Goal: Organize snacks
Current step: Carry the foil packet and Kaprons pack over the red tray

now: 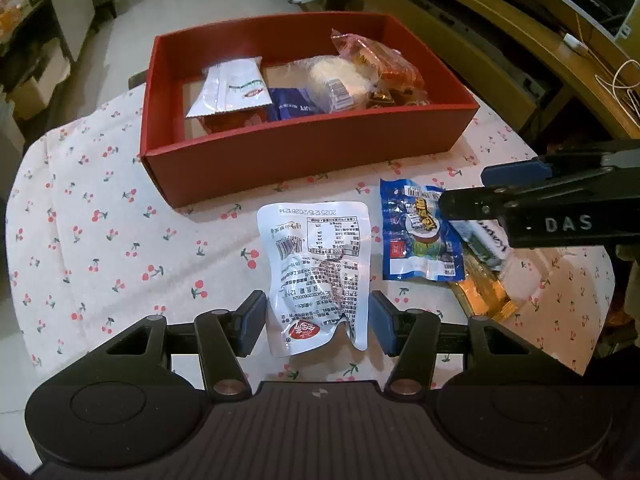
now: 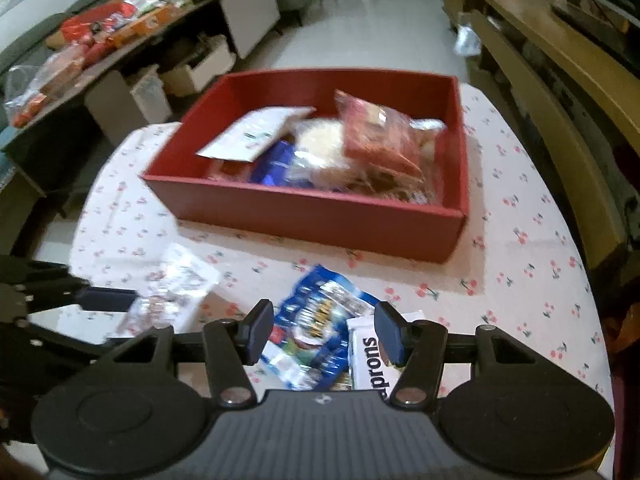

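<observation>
Only the left view shows the left gripper [image 1: 318,320], fingers apart around a white foil pouch [image 1: 318,276]; right gripper [image 2: 324,336] fingers apart over a white "prons" packet [image 2: 370,364].

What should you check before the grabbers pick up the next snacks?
1. Left gripper open: ok.
2. White pouch between its fingers: ok, not pinched yet.
3. Right gripper open: ok.
4. Blue packet lined up under it: ok, though a white packet lies right against it.
5. Room left in the red box: ok, bare floor on its left side.
6. The two grippers apart: ok in the left view.
</observation>
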Demonstrator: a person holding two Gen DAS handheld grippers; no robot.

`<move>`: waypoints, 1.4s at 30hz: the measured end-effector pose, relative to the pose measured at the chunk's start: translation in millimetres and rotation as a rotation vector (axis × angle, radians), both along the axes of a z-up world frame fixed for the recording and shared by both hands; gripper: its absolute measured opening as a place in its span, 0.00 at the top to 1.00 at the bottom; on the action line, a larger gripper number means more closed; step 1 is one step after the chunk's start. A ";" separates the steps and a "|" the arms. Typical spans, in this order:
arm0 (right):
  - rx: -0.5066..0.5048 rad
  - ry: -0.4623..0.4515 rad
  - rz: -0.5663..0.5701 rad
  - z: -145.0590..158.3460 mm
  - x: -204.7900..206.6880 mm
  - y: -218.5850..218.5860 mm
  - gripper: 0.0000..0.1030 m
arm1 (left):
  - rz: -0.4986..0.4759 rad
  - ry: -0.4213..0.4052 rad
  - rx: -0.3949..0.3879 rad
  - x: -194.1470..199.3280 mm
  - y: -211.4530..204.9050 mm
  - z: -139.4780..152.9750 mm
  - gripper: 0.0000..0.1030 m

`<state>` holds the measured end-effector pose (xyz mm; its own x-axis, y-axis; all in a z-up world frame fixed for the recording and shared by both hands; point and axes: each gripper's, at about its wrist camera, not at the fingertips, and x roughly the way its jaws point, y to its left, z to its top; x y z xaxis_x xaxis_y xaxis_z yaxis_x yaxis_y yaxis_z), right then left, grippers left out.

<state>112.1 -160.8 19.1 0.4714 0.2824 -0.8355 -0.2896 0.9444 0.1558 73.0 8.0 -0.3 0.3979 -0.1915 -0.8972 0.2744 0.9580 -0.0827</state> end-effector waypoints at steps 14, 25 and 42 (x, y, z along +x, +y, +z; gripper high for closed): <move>-0.059 0.134 -0.039 -41.0 3.3 -36.0 0.30 | -0.034 0.035 -0.061 -1.1 -3.0 -0.3 0.39; -0.130 0.087 -0.041 -44.5 -5.9 -23.5 0.43 | -0.060 0.001 -0.028 -3.6 -14.3 1.5 0.39; -0.068 -0.152 -0.039 24.3 -7.9 6.2 0.43 | -0.019 -0.180 0.028 11.8 -25.2 31.6 0.39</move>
<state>104.2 -154.6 43.5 0.6034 0.2066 -0.7702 -0.2680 0.9622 0.0481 84.8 -17.1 31.3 0.5492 -0.1766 -0.8168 0.3002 0.9539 -0.0044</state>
